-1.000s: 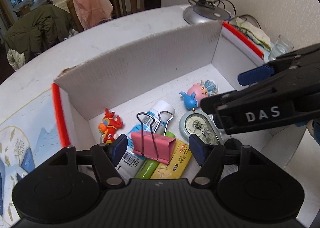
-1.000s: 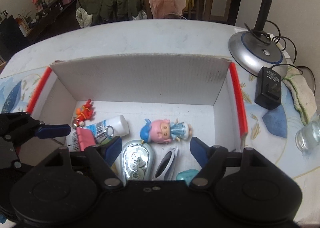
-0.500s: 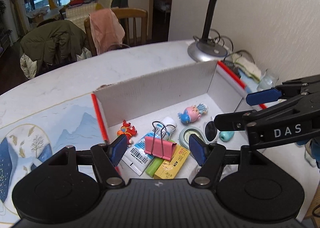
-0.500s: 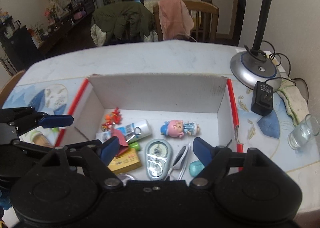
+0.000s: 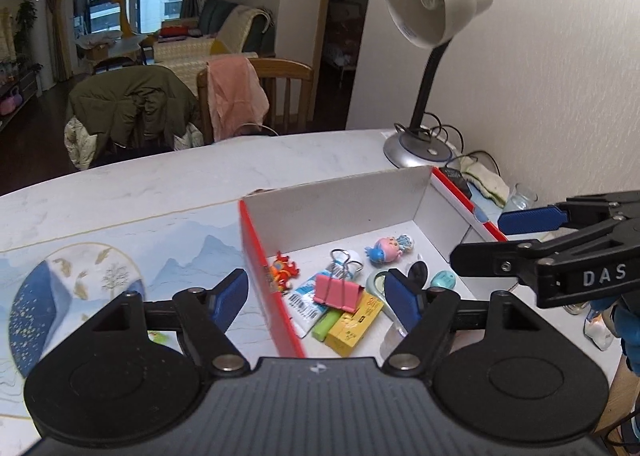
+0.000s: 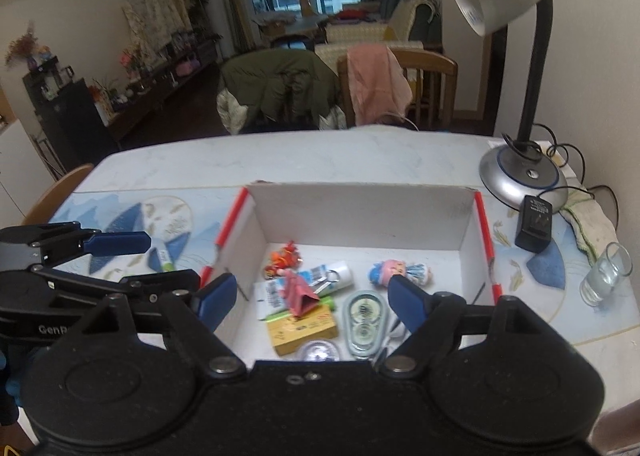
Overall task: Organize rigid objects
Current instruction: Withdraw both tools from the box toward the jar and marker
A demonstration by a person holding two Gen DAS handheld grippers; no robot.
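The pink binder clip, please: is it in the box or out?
In: the pink binder clip lies atop other items inside the white box.

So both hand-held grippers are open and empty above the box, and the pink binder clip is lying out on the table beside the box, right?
Not quite. The pink binder clip lies inside the box, on top of the white tube and the yellow packet, as the left wrist view shows. The rest holds: the left hand-held gripper and the right hand-held gripper are both open and empty.
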